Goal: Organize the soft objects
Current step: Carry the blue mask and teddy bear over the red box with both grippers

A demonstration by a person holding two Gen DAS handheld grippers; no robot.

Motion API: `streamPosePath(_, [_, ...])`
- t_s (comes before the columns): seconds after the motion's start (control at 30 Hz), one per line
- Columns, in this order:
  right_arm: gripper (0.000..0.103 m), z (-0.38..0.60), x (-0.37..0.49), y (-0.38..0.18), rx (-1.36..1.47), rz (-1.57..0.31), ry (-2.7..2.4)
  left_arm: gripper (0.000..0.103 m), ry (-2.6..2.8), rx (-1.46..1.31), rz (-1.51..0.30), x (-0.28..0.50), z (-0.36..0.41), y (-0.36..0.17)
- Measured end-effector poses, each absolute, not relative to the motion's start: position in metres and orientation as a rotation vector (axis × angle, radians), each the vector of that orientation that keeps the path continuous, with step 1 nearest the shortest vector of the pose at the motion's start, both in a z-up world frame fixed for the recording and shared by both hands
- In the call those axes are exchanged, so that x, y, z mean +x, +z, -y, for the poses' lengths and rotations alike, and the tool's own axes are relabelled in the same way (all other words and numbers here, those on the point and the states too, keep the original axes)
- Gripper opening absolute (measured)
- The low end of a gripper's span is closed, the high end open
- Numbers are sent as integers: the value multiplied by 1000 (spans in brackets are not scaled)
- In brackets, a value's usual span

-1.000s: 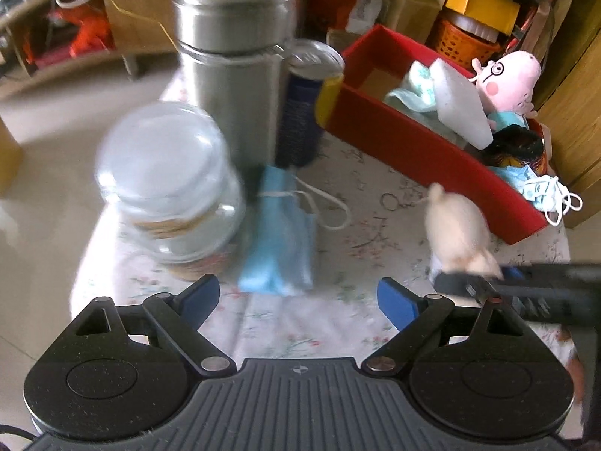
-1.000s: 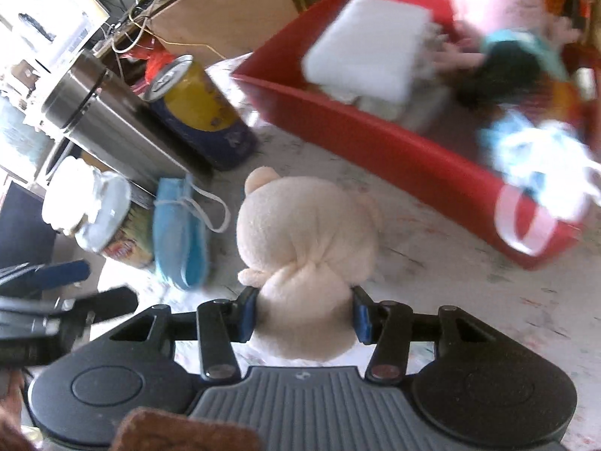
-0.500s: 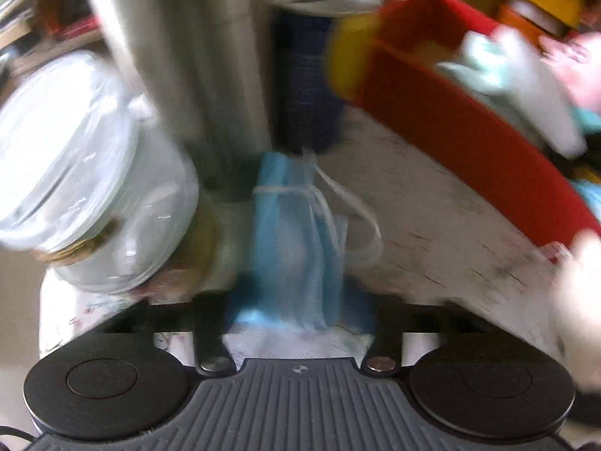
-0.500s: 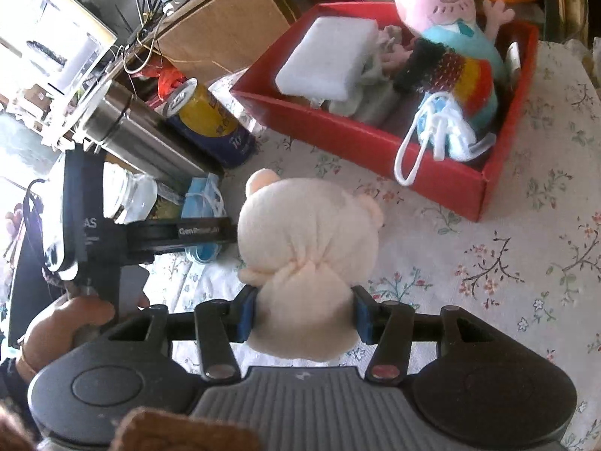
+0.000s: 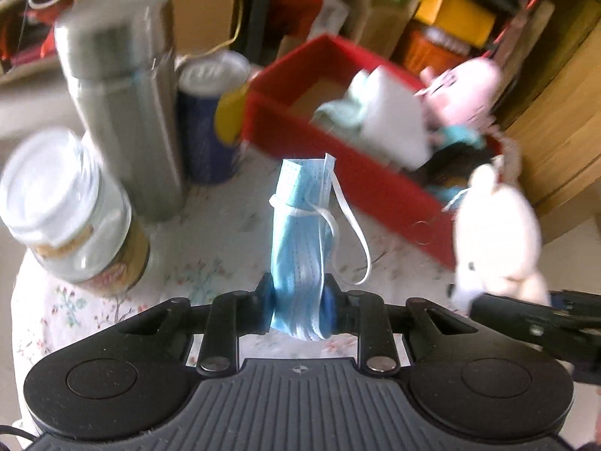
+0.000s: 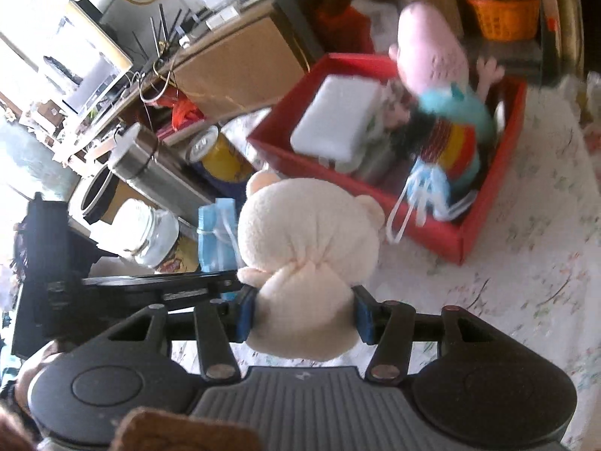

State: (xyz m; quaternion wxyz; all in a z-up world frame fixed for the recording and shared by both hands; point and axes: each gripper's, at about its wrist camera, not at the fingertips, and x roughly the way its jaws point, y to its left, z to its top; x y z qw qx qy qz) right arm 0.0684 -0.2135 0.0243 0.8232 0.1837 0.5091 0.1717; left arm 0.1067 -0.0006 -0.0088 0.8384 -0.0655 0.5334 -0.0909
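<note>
**Desk:** What does each hand have?

**Photographer:** The left gripper [image 5: 298,306] has its jaws closing on a folded blue face mask [image 5: 300,240], the blue pads pressed against its lower end. The mask sticks out ahead of the fingers, bound by its own white ear loop, with another loop dangling to the right. The right gripper [image 6: 302,319] is clamped narrow around the body of a cream plush toy [image 6: 308,240], squeezing it in at the waist, with the toy's round head and ears ahead of the fingers.

**Desk:** Where is the box, and what surrounds it?

**Photographer:** A red box [image 6: 469,233] sits on the floral tablecloth [image 6: 526,263], ahead of both grippers. It already holds a white sponge block [image 6: 338,120], a pink pig plush [image 6: 432,64] in a teal top, a striped knitted piece and a bundle of masks whose white loops hang over the near wall.

**Desk:** Anything crowding the way?

**Photographer:** On the left stand three hard items, close together: a steel flask [image 5: 124,97], a blue-and-yellow drink can [image 5: 208,120] just beside the box's corner, and a glass jar [image 5: 71,210] with a white lid nearest the left gripper. In the left wrist view the cream plush hangs at the right, in front of the box's near corner, with the right gripper's black arm under it. In the right wrist view the mask shows just left of the plush's head, above the left gripper's black frame. Cardboard boxes, an orange basket and wooden furniture fill the background.
</note>
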Motion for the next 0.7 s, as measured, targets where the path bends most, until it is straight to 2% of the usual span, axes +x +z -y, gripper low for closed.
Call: streamPosePath(0.7, [23,233,88,80,398,-893,291,26,-222,-73,-896,128,39,61])
